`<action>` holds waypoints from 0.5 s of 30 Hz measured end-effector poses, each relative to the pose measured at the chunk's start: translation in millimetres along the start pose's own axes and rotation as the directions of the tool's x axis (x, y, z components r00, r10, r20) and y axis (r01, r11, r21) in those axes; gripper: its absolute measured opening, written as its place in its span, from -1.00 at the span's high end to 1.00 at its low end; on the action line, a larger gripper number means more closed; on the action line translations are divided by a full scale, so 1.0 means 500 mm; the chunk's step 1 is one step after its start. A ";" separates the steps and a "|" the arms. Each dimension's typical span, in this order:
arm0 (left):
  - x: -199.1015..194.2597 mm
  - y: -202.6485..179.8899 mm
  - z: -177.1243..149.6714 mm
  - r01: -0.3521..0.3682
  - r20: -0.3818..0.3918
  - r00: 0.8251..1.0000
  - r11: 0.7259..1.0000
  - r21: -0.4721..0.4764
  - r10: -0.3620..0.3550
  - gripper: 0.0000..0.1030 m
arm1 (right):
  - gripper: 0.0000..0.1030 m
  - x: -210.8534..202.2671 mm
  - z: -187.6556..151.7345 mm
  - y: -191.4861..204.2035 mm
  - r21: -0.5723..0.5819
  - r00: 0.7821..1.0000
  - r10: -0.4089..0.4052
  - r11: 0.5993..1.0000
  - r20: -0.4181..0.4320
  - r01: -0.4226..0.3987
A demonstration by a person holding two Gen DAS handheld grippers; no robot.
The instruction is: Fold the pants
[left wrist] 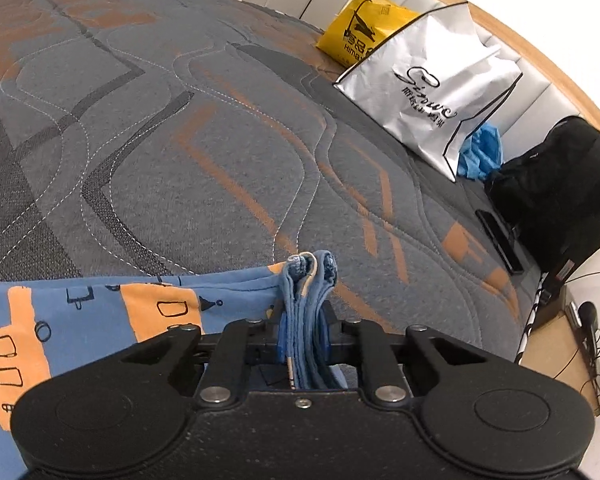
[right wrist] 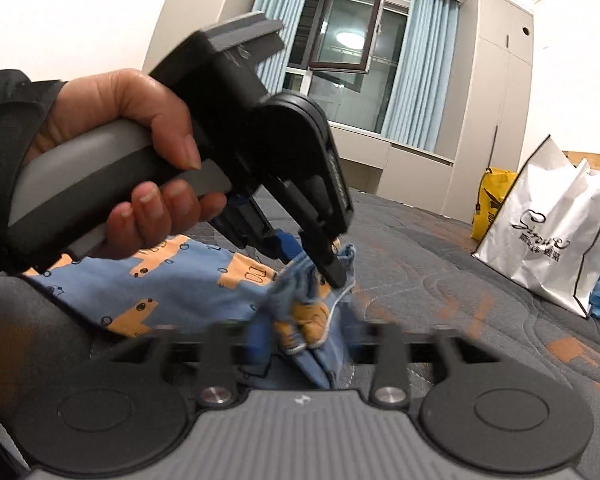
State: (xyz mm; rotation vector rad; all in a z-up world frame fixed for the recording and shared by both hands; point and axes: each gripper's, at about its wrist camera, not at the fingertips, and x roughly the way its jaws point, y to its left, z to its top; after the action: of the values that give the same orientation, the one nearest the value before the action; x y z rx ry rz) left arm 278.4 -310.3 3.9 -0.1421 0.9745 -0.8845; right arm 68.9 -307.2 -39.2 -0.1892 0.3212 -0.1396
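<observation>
The pants (left wrist: 88,312) are blue with orange vehicle prints and lie on the grey and orange quilted bed (left wrist: 220,120). My left gripper (left wrist: 306,336) is shut on a bunched edge of the pants, which sticks up between its fingers. In the right wrist view the left gripper (right wrist: 332,268) is held by a hand and pinches the pants (right wrist: 172,284) just ahead. My right gripper (right wrist: 300,352) is shut on a bunched part of the same pants close to the left grip. The view is blurred there.
A silver-white shopping bag (left wrist: 432,92) and a yellow bag (left wrist: 360,28) stand at the bed's far right. A black backpack (left wrist: 556,184), a blue cloth (left wrist: 480,156) and a dark phone-like slab (left wrist: 500,240) lie by the headboard. Window and curtains (right wrist: 352,52) are ahead.
</observation>
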 end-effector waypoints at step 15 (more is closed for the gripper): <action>-0.142 0.054 -0.016 0.015 0.108 0.994 1.000 -0.027 -0.012 0.79 | 0.64 -0.027 0.048 0.064 -0.054 0.995 0.059 0.997 0.074 -0.056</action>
State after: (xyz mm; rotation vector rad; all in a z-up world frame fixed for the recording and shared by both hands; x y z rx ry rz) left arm 270.3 -240.4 33.2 -0.2185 0.8868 -0.8673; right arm 67.4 -270.0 -19.2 -0.2357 0.2549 -0.0670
